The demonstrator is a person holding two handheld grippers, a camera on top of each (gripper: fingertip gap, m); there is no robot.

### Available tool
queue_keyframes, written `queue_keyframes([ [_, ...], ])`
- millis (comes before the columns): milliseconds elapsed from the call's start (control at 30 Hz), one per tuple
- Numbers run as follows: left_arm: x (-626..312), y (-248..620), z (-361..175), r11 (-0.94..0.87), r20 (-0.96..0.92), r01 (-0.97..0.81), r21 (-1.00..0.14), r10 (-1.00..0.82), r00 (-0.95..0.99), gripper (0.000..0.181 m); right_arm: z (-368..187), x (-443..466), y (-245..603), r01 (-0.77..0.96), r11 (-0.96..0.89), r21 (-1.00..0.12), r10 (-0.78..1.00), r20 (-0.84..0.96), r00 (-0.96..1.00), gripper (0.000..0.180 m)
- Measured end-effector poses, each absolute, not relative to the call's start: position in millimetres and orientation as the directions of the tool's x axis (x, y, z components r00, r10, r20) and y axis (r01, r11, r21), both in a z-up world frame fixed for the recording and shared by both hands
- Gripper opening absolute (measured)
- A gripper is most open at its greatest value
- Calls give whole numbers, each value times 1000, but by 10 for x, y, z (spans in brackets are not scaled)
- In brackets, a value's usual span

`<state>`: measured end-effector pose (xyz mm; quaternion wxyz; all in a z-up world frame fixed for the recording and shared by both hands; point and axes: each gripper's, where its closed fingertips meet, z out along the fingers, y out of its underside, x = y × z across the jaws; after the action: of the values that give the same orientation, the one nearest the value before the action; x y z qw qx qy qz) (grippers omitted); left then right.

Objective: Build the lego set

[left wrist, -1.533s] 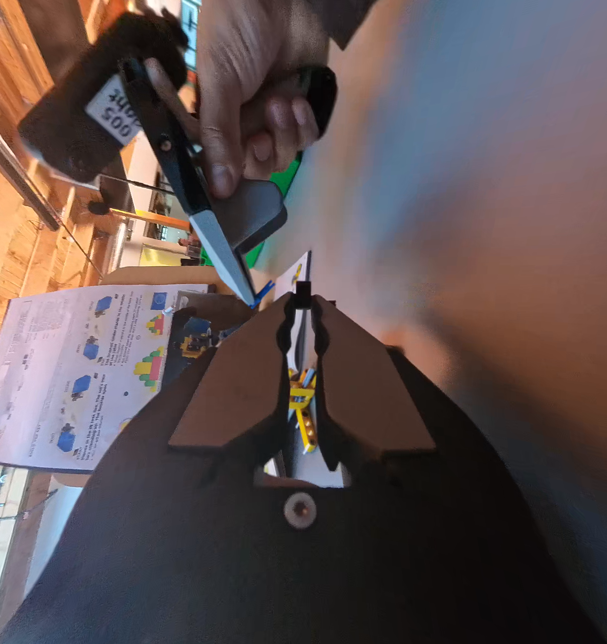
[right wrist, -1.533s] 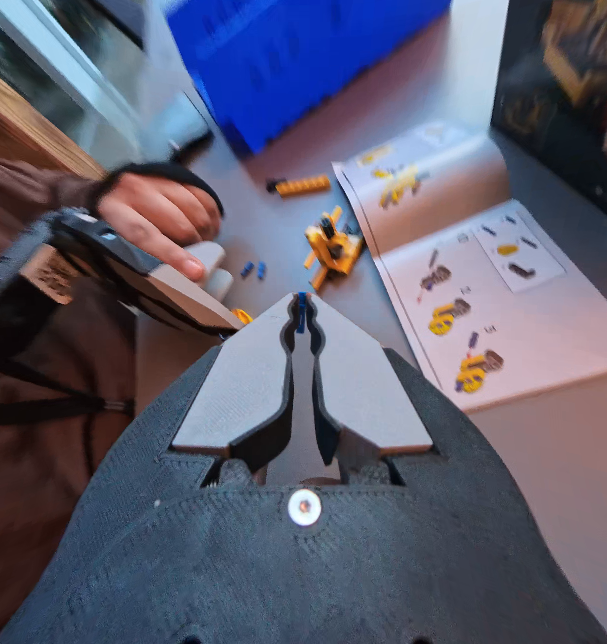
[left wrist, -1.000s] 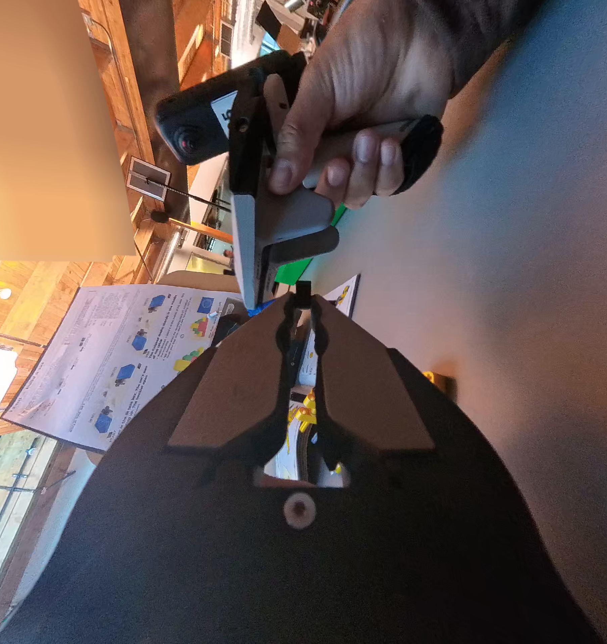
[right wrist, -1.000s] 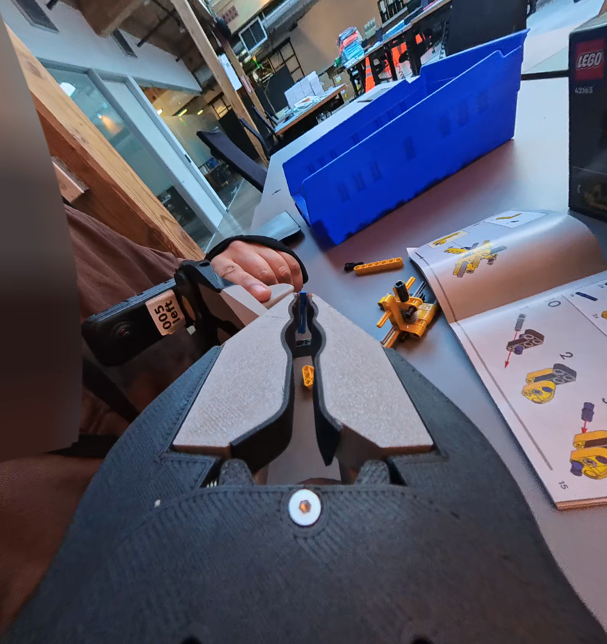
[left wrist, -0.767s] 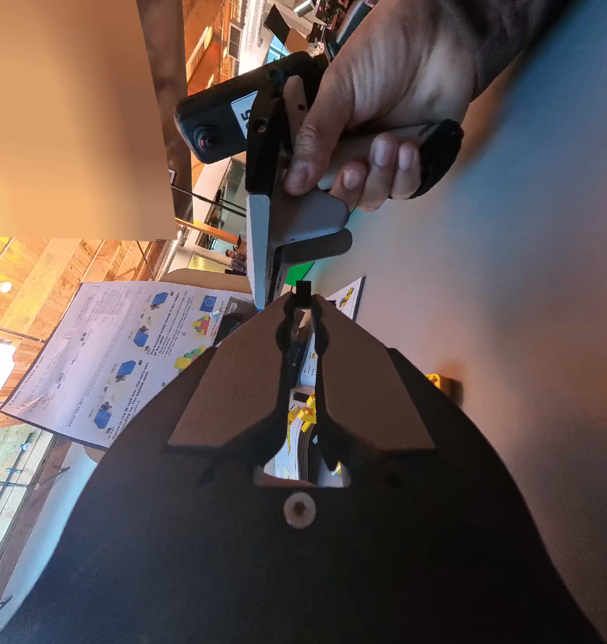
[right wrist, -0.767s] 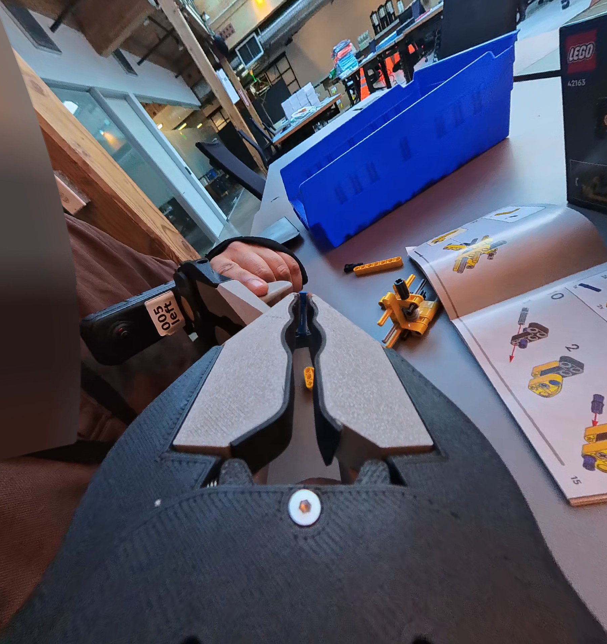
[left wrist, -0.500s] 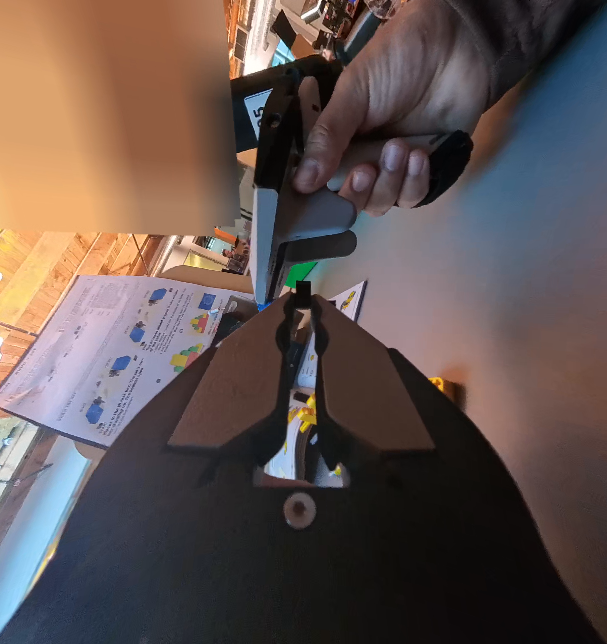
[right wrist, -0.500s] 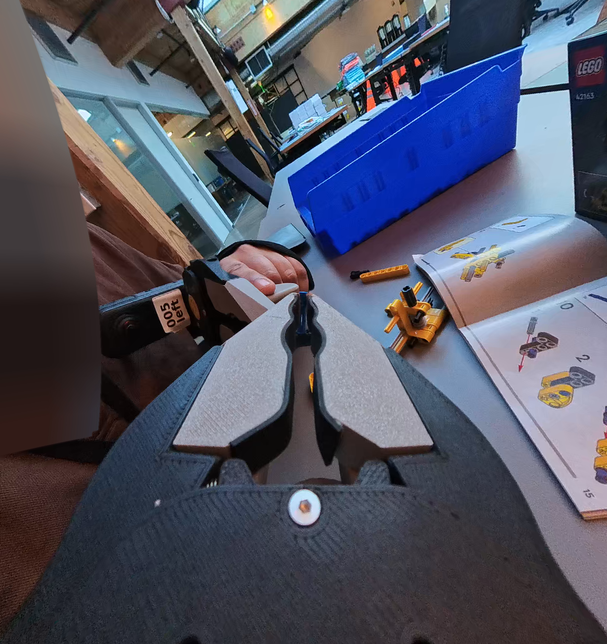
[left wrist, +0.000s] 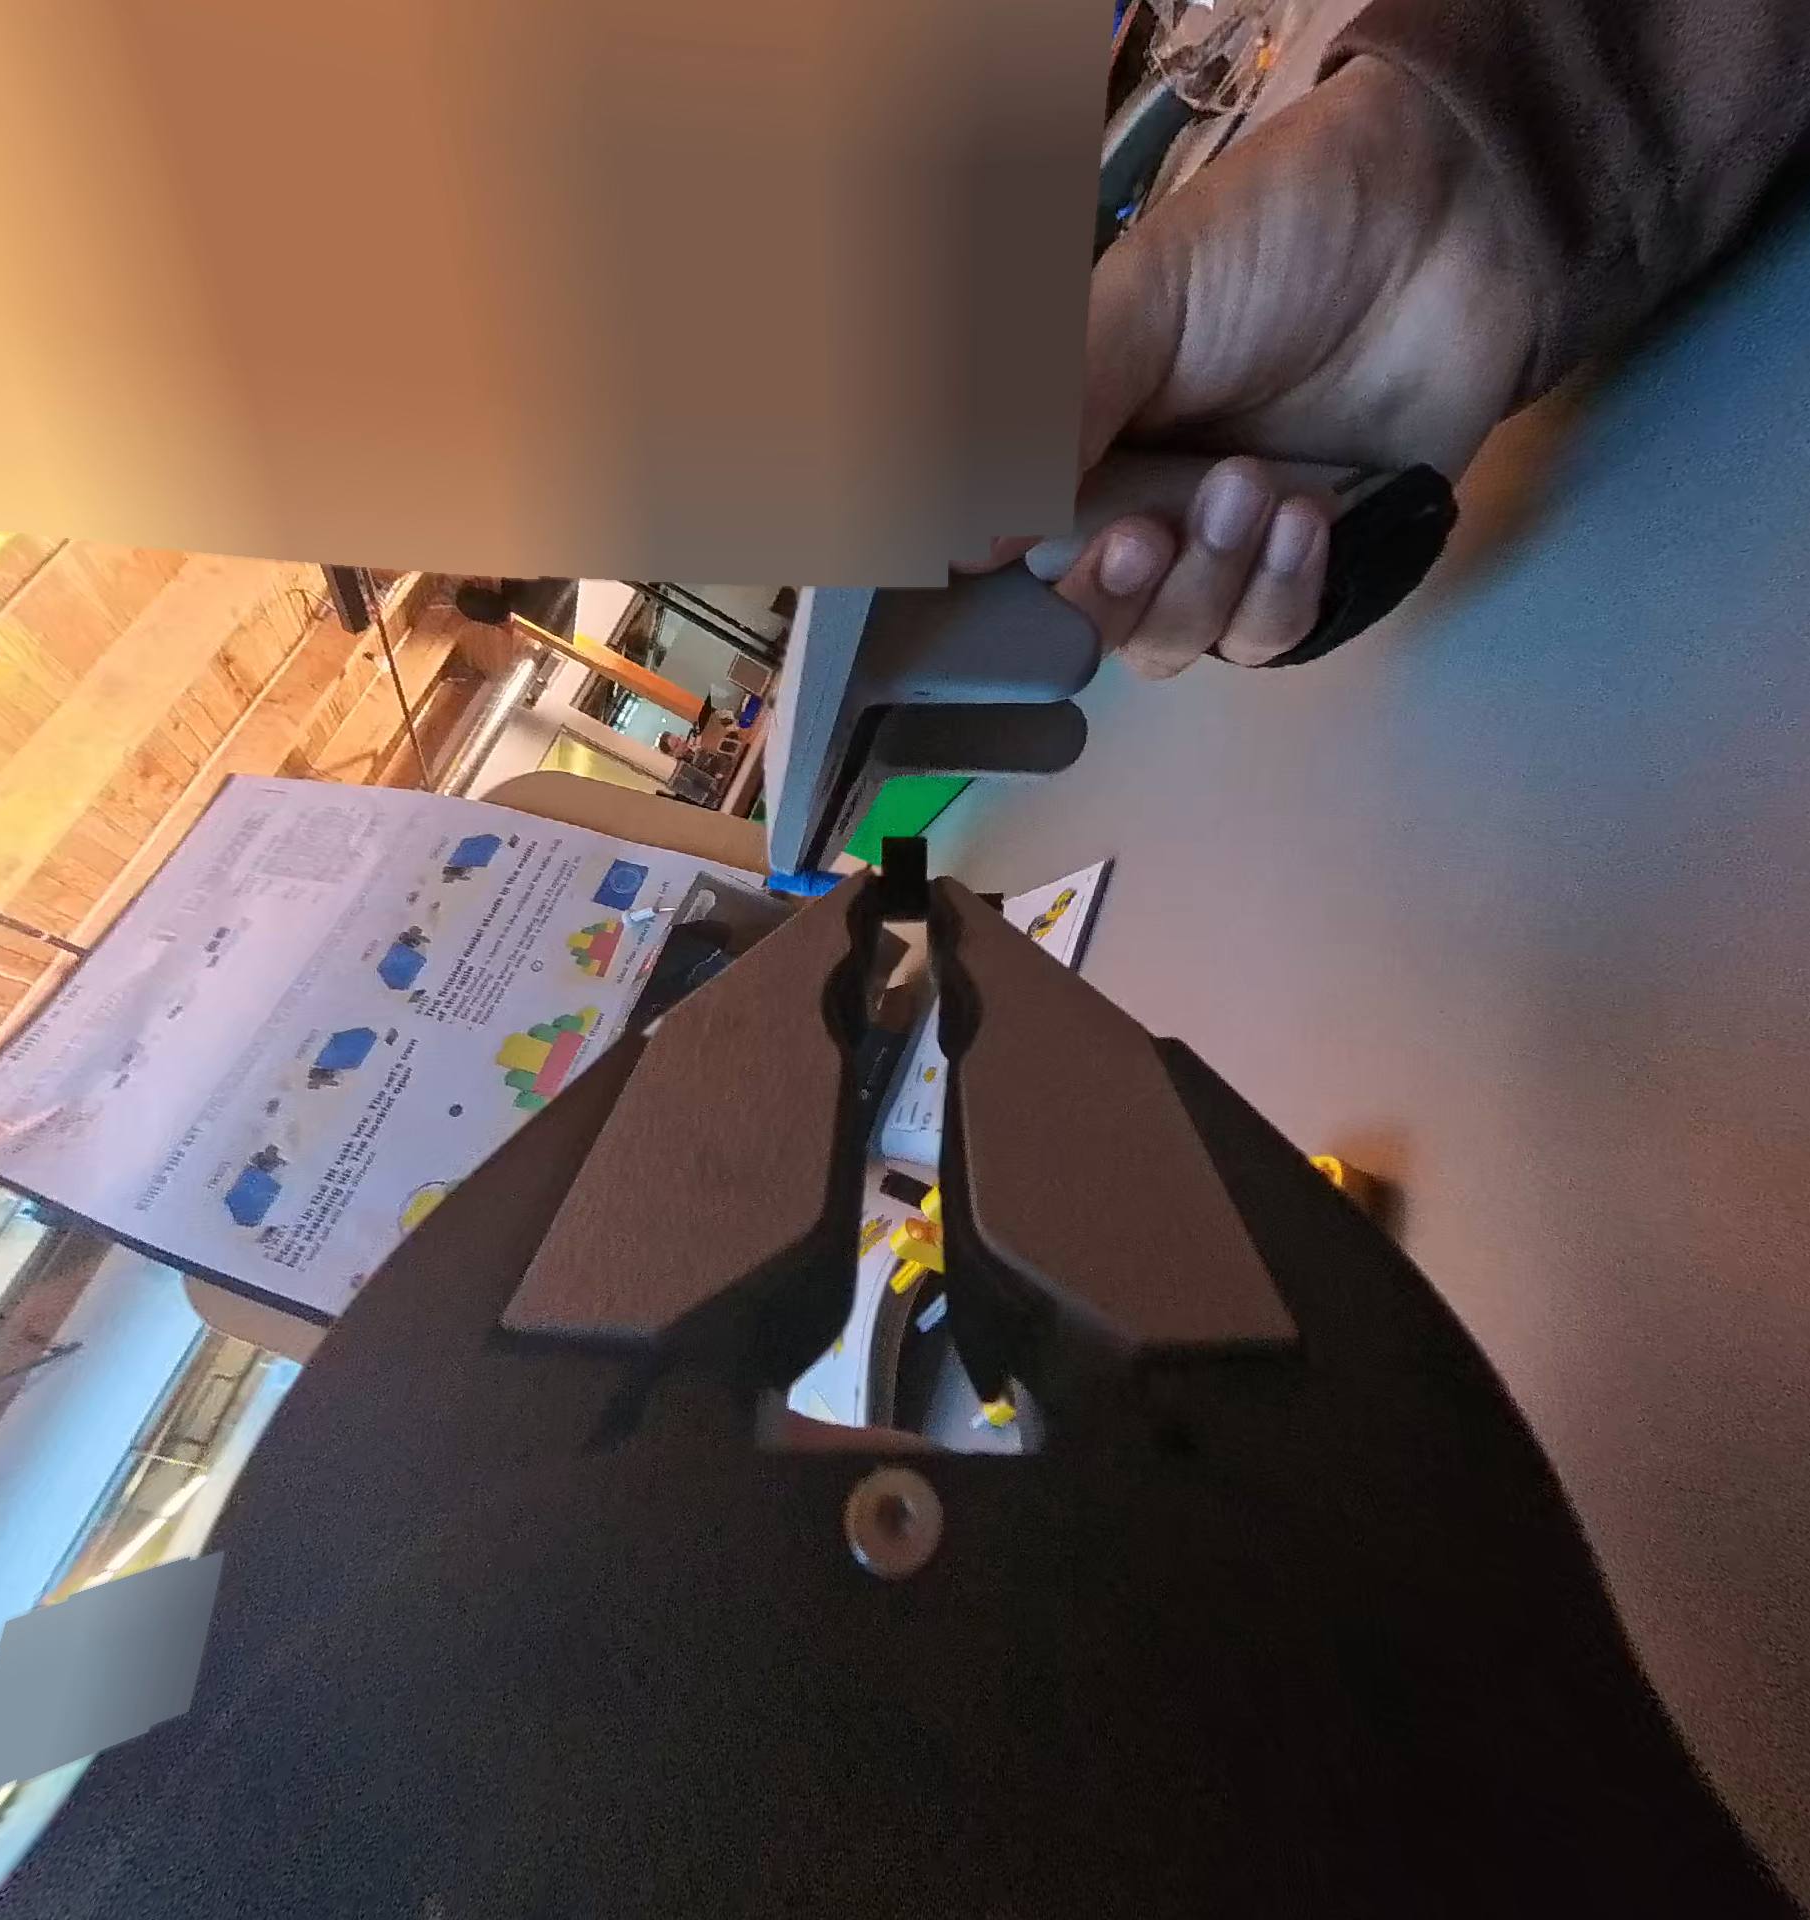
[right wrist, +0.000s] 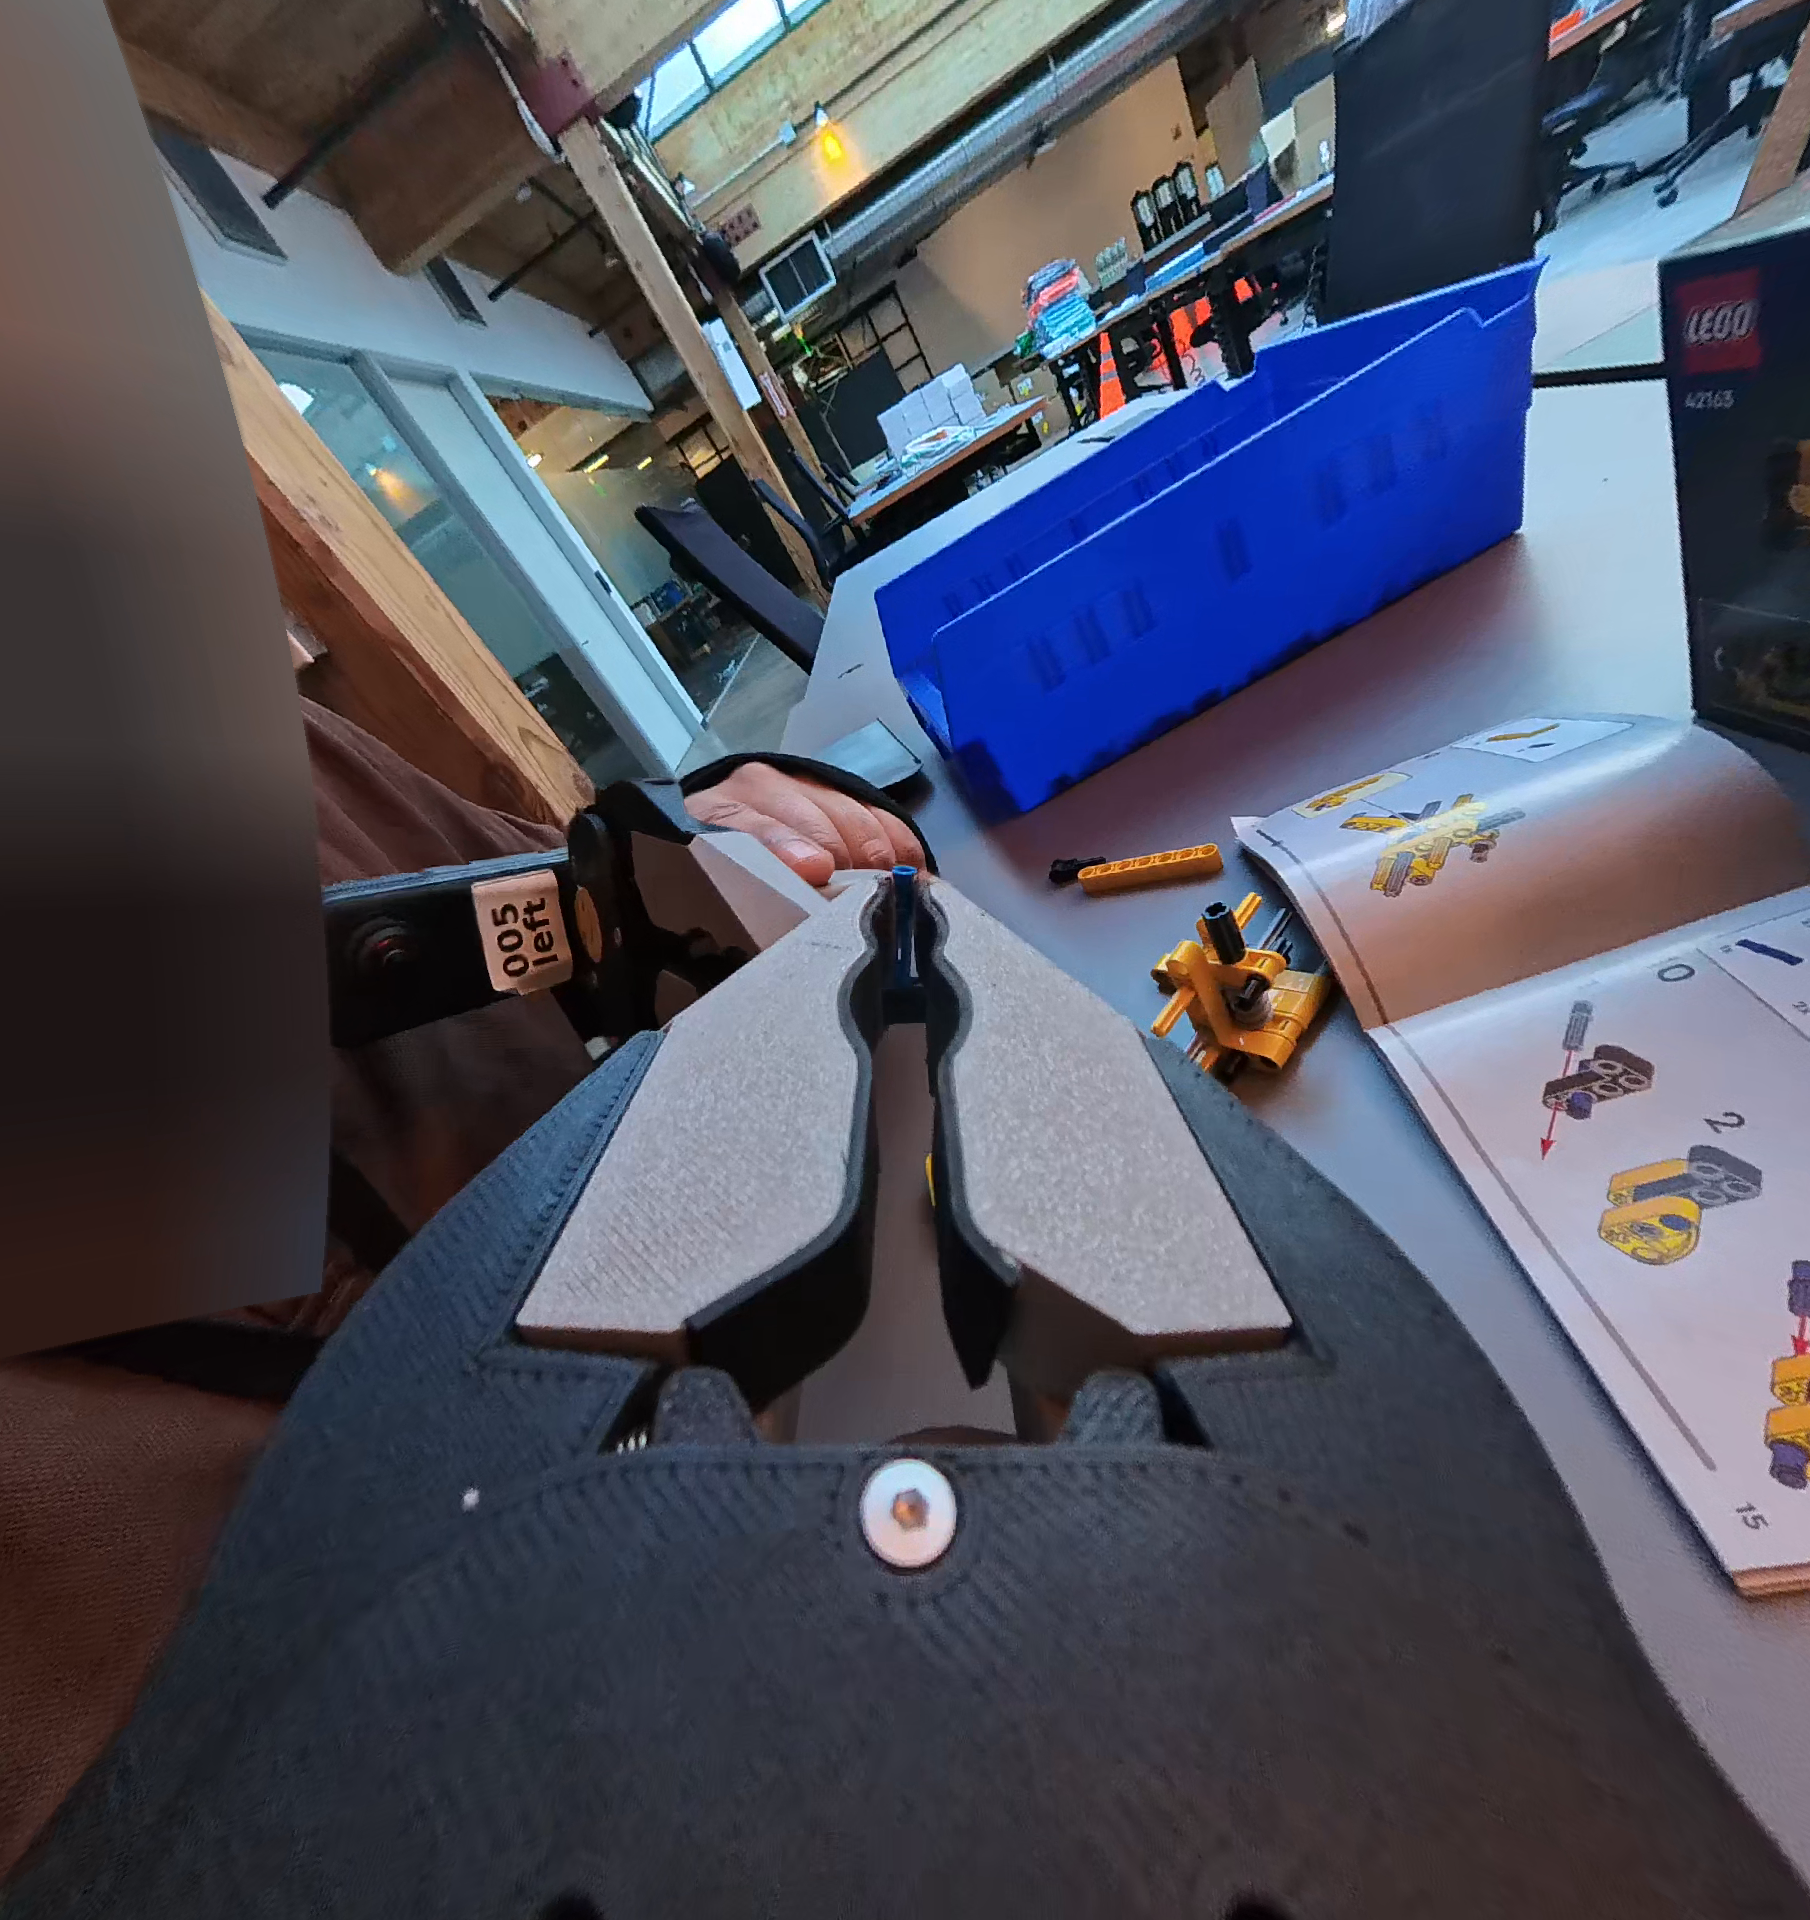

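On the left, the left gripper (left wrist: 903, 894) is pinched narrow on a small black piece (left wrist: 902, 875) at its very tips, rolled so the grey table (left wrist: 1503, 935) runs up the right of its view. Just beside those tips, the right gripper (right wrist: 906, 904) is squeezed nearly closed on a thin blue pin (right wrist: 903, 925) that stands along the slot between its fingers. In the left wrist view the blue tip (left wrist: 802, 883) sits right next to the black piece; whether they touch I cannot tell. Further right on the table lie a yellow beam (right wrist: 1150, 864) with a black peg at its end, then the part-built yellow assembly (right wrist: 1239, 1003), then the open manual (right wrist: 1607, 1091), with a blue bin (right wrist: 1244, 561) and the set's box (right wrist: 1774, 488) behind. A small yellow part (left wrist: 1332, 1169) lies alone on the table, seen at the left gripper's right edge. The step in hand looks like joining pin to black piece in mid-air. The next move calls for lining the pin's axis with the piece's hole, then pushing straight, with both grips kept firm so neither part twists out.
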<state>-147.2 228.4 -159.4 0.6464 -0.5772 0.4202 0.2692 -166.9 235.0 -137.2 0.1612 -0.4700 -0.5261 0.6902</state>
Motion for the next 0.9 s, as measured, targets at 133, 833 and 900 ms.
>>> queue_keyframes([
  [133,-1454,2283,-1645,186,-849,-830,-526,-170,500,5,-1429,-1662,2325,298,-337,-893,741,-446,-502,0],
  [833,-1431,2289,-1737,160,-881,-871,-465,-180,437,5,-1716,-1544,2368,384,-161,-909,812,-343,-473,0],
  [900,-1490,2299,-1674,153,-867,-856,-494,-163,471,5,-1670,-1548,2391,350,-196,-916,812,-352,-466,0],
])
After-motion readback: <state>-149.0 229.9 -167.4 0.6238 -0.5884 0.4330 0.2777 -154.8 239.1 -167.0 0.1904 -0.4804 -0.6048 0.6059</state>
